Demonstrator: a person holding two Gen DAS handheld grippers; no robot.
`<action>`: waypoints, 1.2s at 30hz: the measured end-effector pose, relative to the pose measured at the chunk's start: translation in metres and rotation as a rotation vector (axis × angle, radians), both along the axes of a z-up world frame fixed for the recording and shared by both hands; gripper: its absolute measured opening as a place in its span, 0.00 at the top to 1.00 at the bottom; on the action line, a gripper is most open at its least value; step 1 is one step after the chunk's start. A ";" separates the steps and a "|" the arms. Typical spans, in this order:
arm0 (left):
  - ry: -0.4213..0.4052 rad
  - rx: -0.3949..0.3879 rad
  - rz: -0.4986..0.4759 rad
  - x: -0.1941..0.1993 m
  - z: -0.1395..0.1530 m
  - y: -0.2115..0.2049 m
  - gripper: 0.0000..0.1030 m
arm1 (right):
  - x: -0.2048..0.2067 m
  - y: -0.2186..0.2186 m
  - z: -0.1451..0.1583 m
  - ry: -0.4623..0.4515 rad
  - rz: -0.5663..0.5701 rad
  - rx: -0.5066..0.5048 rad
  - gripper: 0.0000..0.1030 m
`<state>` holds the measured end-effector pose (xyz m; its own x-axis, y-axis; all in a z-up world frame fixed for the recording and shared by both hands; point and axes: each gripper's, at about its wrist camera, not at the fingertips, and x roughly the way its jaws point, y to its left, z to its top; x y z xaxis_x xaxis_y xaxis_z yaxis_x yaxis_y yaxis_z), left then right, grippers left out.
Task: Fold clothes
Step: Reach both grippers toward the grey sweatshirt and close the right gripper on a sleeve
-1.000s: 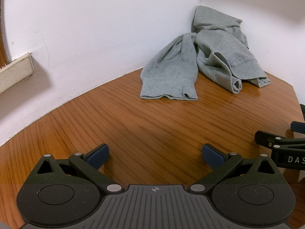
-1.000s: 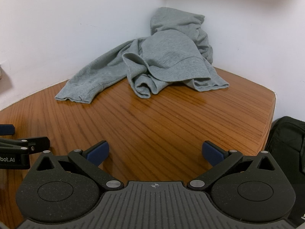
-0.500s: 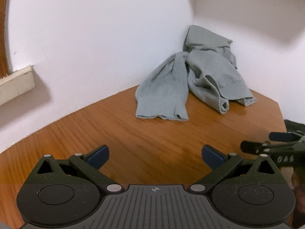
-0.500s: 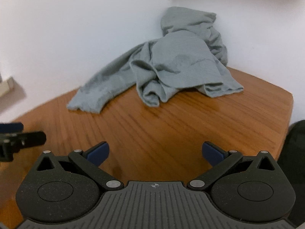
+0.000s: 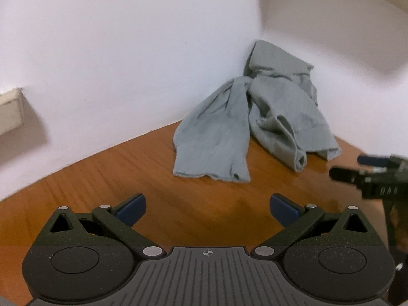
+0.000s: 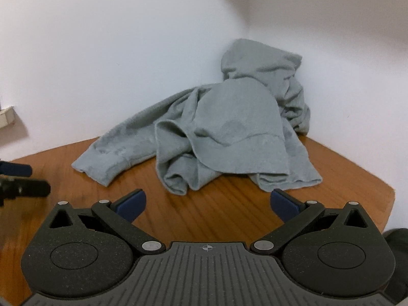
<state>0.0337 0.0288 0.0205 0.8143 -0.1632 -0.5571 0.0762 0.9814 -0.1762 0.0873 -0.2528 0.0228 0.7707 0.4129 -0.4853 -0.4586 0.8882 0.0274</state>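
One grey hooded sweatshirt lay crumpled on a wooden table, heaped into the corner where two white walls met. Part of the garment was propped up against that corner, while one sleeve stretched flat across the wood away from the heap, its cuff end nearest the cameras. A second, bunched fold of cloth drooped beside the sleeve.

Two handheld grippers faced the sweatshirt, both short of it and touching none of it. The left gripper was above bare wood in front of the sleeve's cuff, its two blue-padded fingers spread wide with nothing between them. The right gripper was nearer the bunched heap, its own two blue pads equally wide apart and empty; the garment's nearest hem lay just beyond its fingertips.

Each gripper showed at the edge of the other's view. A pale ledge jutted from the wall well left of the sweatshirt, and one dark object, too cropped to identify, sat off the table's right edge.
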 end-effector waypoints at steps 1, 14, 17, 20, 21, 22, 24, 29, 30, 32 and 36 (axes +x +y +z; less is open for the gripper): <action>-0.001 -0.017 0.001 0.004 0.000 0.001 0.00 | 0.003 -0.004 -0.003 0.014 0.008 0.018 0.00; 0.034 0.022 -0.036 0.072 -0.010 -0.006 0.08 | 0.024 -0.023 -0.016 0.103 0.036 0.103 0.12; 0.035 0.042 -0.034 0.084 -0.013 -0.008 0.29 | 0.023 -0.029 -0.014 0.107 0.044 0.109 0.12; 0.023 0.097 -0.015 0.092 -0.013 -0.015 0.40 | 0.024 -0.032 -0.013 0.099 0.045 0.106 0.12; 0.016 0.108 -0.022 0.094 -0.013 -0.018 0.41 | 0.024 -0.032 -0.013 0.095 0.044 0.102 0.12; 0.016 0.114 -0.032 0.095 -0.013 -0.020 0.45 | 0.025 -0.032 -0.013 0.091 0.041 0.095 0.12; 0.034 0.120 -0.041 0.100 -0.015 -0.020 0.55 | 0.028 -0.033 -0.012 0.084 0.037 0.085 0.12; 0.067 0.115 -0.022 0.100 -0.015 -0.005 0.75 | 0.041 -0.030 -0.009 0.066 0.027 0.061 0.12; 0.074 0.118 -0.015 0.099 -0.014 -0.001 0.76 | 0.044 -0.028 -0.009 0.063 0.024 0.055 0.12; 0.082 0.134 -0.001 0.096 -0.012 0.008 0.78 | 0.053 -0.025 -0.006 0.039 0.007 0.039 0.12; 0.096 0.122 0.014 0.080 -0.008 0.028 0.82 | 0.082 -0.020 -0.002 0.017 -0.039 0.027 0.14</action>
